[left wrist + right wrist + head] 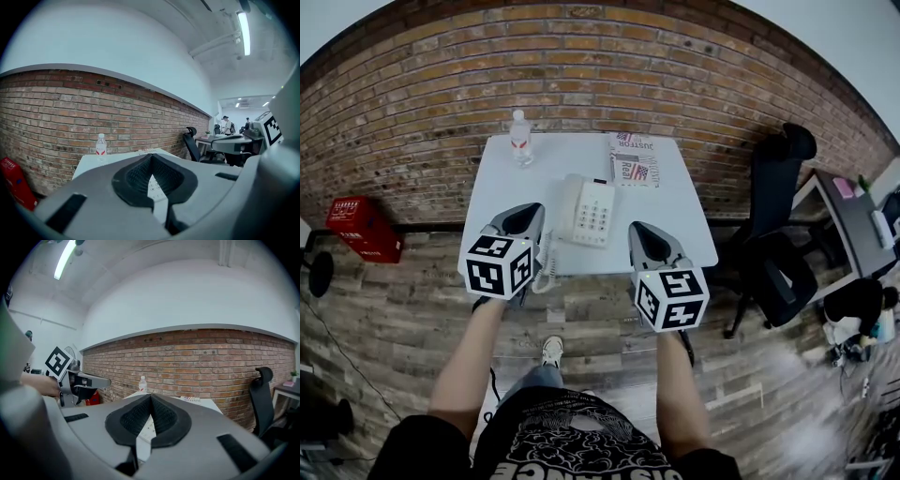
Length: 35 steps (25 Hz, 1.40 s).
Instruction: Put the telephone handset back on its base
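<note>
A white desk telephone (592, 214) stands in the middle of the white table (680, 225). Its handset (569, 206) seems to lie along the left side of the base, and the coiled cord (547, 269) hangs over the table's front edge. My left gripper (534, 210) hovers above the front edge, just left of the phone, jaws shut and empty. My right gripper (636, 229) hangs just right of the phone, also shut with nothing in it. Each gripper view shows the phone's keypad (154, 186) (146, 425) through the slit under its closed jaw tips (151, 157) (151, 397).
A water bottle (520, 138) stands at the table's back left, a printed magazine (635, 157) at the back right. A brick wall (581, 66) runs behind. A red box (361, 228) sits on the floor to the left, a black office chair (778, 244) and a desk (853, 220) to the right.
</note>
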Each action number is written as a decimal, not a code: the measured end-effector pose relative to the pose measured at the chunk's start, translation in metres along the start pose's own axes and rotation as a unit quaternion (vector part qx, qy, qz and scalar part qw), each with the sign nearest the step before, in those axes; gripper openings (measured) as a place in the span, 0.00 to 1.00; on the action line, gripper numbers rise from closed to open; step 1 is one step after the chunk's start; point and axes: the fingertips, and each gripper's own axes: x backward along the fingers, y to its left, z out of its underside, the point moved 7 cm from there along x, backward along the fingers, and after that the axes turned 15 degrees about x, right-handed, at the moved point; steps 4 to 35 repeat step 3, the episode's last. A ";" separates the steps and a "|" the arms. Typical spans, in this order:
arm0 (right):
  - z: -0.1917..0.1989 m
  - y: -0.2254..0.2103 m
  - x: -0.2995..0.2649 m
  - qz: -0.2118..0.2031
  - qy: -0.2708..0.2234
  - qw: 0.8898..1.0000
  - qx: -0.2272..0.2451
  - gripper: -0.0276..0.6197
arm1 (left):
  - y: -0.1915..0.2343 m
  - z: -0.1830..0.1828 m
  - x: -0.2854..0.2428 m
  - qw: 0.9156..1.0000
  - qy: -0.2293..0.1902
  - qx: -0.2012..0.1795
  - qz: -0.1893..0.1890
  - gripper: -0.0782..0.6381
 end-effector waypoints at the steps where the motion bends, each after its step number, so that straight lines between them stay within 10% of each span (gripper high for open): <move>1: 0.001 0.000 0.000 0.000 0.001 1.000 -0.001 0.04 | 0.000 0.001 0.000 1.000 0.001 0.000 0.000 0.12; 35: 0.004 0.001 0.001 0.000 0.003 1.000 -0.003 0.04 | 0.000 0.003 0.000 1.000 0.004 0.000 0.000 0.12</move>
